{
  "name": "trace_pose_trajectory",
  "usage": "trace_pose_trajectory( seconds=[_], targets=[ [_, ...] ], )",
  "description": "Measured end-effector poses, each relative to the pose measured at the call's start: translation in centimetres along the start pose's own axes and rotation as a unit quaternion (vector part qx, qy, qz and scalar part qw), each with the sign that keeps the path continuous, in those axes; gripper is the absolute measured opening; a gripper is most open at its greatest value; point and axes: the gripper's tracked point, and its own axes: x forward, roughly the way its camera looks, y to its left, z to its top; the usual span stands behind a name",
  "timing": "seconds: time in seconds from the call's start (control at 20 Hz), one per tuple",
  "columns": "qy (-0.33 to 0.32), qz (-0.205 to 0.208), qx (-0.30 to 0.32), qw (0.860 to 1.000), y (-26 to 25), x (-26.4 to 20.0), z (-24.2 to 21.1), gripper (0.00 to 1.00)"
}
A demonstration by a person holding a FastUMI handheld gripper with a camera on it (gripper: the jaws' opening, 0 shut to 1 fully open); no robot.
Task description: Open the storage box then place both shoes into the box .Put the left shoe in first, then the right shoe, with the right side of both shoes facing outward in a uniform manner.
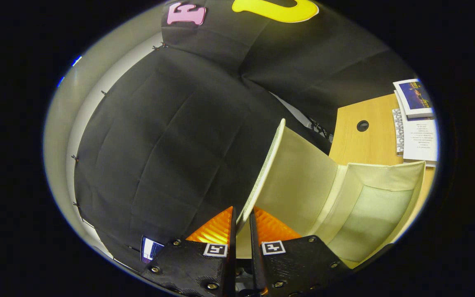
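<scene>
The storage box (369, 206) is cream fabric and stands open on the wooden table, its pale inside showing to the right of my fingers. Its lid (299, 177) is raised and tilted back, edge-on to me. My gripper (242, 218) is shut on the lid's front edge, one finger on each side of the thin rim. The lid runs up and away from the fingertips toward the black cloth wall.
A wooden table (365, 144) with a round cable hole (362, 126) lies beyond the box. Printed sheets and a booklet (417, 123) rest on its far right part. The black cloth wall (171, 144) stands behind and to the left.
</scene>
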Motion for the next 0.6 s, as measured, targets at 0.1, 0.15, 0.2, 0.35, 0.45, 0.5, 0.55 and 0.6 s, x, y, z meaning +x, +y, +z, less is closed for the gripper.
trace_pose_trajectory(
  seconds=[0.1,0.15,0.2,0.35,0.45,0.5,0.55,0.6],
  targets=[
    [0.006,-0.001,-0.010,1.000,0.4,1.1,0.0,0.20],
    [0.008,-0.001,-0.018,1.000,0.6,1.4,0.0,0.24],
    [0.007,0.001,-0.024,1.000,0.8,1.7,0.1,0.30],
    [0.010,-0.007,-0.034,0.999,1.0,1.6,0.1,0.51],
    [0.004,-0.013,-0.044,0.999,1.1,0.6,0.2,0.71],
    [0.000,-0.019,-0.052,0.998,0.8,-0.3,0.4,0.82],
    [-0.007,-0.026,-0.061,0.998,0.6,-0.9,0.4,0.88],
    [-0.018,-0.034,-0.070,0.997,0.1,-2.0,0.9,0.93]
  ],
)
